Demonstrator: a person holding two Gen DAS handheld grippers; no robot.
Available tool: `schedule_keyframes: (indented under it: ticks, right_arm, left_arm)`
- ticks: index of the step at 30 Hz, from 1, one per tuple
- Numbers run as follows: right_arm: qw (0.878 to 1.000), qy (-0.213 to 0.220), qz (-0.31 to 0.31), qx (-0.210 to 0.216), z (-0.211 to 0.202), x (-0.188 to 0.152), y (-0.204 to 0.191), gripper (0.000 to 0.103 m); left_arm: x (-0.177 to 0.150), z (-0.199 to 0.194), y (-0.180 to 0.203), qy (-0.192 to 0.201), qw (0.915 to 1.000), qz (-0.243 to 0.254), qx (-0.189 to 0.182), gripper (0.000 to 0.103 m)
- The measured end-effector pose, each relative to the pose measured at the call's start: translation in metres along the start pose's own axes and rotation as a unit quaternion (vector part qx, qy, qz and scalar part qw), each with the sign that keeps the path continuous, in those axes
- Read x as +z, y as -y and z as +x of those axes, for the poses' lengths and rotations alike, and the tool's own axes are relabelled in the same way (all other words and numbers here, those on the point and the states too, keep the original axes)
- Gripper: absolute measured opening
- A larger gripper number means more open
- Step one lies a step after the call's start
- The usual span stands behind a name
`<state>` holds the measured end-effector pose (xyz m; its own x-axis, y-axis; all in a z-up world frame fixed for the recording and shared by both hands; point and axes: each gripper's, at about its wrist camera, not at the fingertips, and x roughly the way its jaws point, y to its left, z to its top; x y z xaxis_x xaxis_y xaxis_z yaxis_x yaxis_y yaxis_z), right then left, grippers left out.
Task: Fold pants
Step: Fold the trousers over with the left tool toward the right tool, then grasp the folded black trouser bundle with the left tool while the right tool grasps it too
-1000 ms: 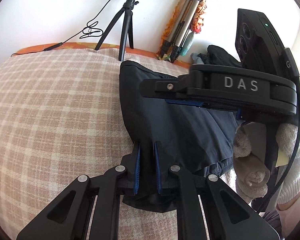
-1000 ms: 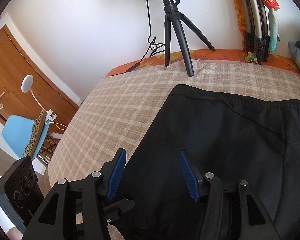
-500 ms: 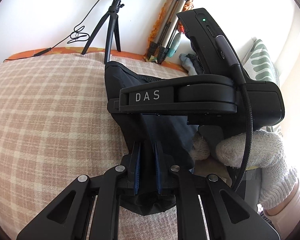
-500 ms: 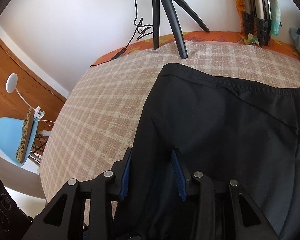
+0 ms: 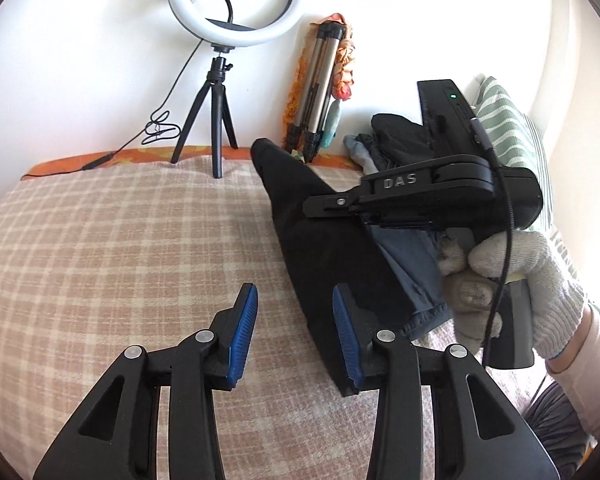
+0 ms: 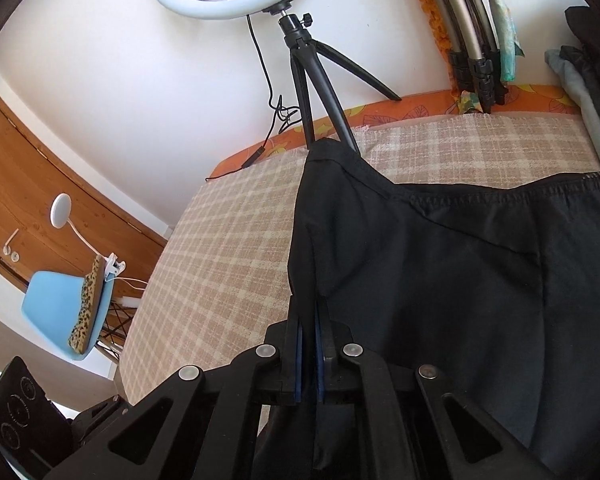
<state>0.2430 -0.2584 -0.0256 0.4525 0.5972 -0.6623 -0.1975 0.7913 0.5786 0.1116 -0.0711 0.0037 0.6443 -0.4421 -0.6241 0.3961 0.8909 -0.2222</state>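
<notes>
A: Item one, pants (image 6: 440, 280); black, matte, soft woven cloth; seamed waistband running toward the far right edge of the bed; one corner drawn up into a peak; a bluish inner face shows at the near hem in the left wrist view.

B: Location?

A: On the plaid bed cover (image 5: 120, 260), right half; far corner close to the far edge, by the ring light tripod (image 5: 216, 132); the left half of the cover is bare.

B: Holders?

A: Right gripper (image 6: 309, 354); closed tight on a fold of the left-hand edge of the cloth. Left gripper (image 5: 296, 332); jaws opening, nothing between them but plaid; the right blue pad sits just against the cloth's near edge.

B: Step in hand?

A: By my reading, a hand-over of the grip mid-fold; the right one takes the edge, the left lets go.

B: Next requirement?

A: Likely the left must find a second hold on the pants, so both can carry the edge across evenly; a one-sided pull risks a skewed crease.
</notes>
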Motion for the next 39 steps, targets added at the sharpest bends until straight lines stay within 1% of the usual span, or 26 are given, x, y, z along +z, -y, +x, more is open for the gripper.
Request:
schedule_keyframes:
  ticks: [3,6,8,10,12,17,20,23,26,31,33,35,39]
  right_arm:
    - [1.000,0.020,0.010,0.003,-0.027,0.001,0.010,0.002]
    - [0.999,0.037,0.026,0.013,-0.054,0.001,0.024,0.002]
    - [0.998,0.051,0.036,0.012,-0.072,0.000,0.033,0.002]
    - [0.997,0.066,0.041,0.007,-0.091,-0.001,0.042,0.002]
    - [0.996,0.075,0.049,0.002,-0.108,-0.002,0.055,0.002]
    - [0.992,0.091,0.079,-0.031,-0.140,-0.008,0.098,0.002]
    - [0.989,0.098,0.100,-0.049,-0.153,-0.012,0.124,0.002]
    - [0.986,0.100,0.115,-0.066,-0.161,-0.017,0.143,0.002]
    - [0.984,0.093,0.117,-0.093,-0.159,-0.021,0.156,0.002]
    - [0.982,0.070,0.122,-0.128,-0.145,-0.029,0.177,0.002]
    - [0.981,0.062,0.116,-0.143,-0.139,-0.032,0.180,0.002]
    - [0.980,0.055,0.119,-0.150,-0.134,-0.036,0.185,0.002]
    - [0.978,0.045,0.118,-0.166,-0.128,-0.040,0.190,0.002]
  left_arm:
    - [0.003,0.011,-0.010,-0.010,0.9997,-0.017,0.015,0.037]
    - [0.008,0.030,-0.008,-0.024,0.9994,-0.014,0.020,0.037]
    - [0.009,0.042,0.001,-0.032,0.9994,-0.014,0.010,0.037]
    - [0.011,0.054,0.014,-0.037,0.9993,-0.009,-0.002,0.037]
    - [0.013,0.066,0.031,-0.038,0.9992,0.006,-0.011,0.037]
    - [0.012,0.085,0.080,-0.047,0.9973,0.037,-0.042,0.037]
    - [0.011,0.093,0.106,-0.048,0.9957,0.058,-0.053,0.037]
    - [0.009,0.102,0.128,-0.053,0.9930,0.081,-0.067,0.037]
    - [0.001,0.114,0.143,-0.069,0.9890,0.108,-0.074,0.037]
    - [-0.011,0.130,0.146,-0.097,0.9848,0.123,-0.075,0.037]
    - [-0.013,0.132,0.148,-0.098,0.9835,0.133,-0.074,0.037]
    - [-0.015,0.134,0.151,-0.101,0.9818,0.144,-0.073,0.037]
    - [-0.016,0.137,0.150,-0.107,0.9814,0.141,-0.074,0.037]
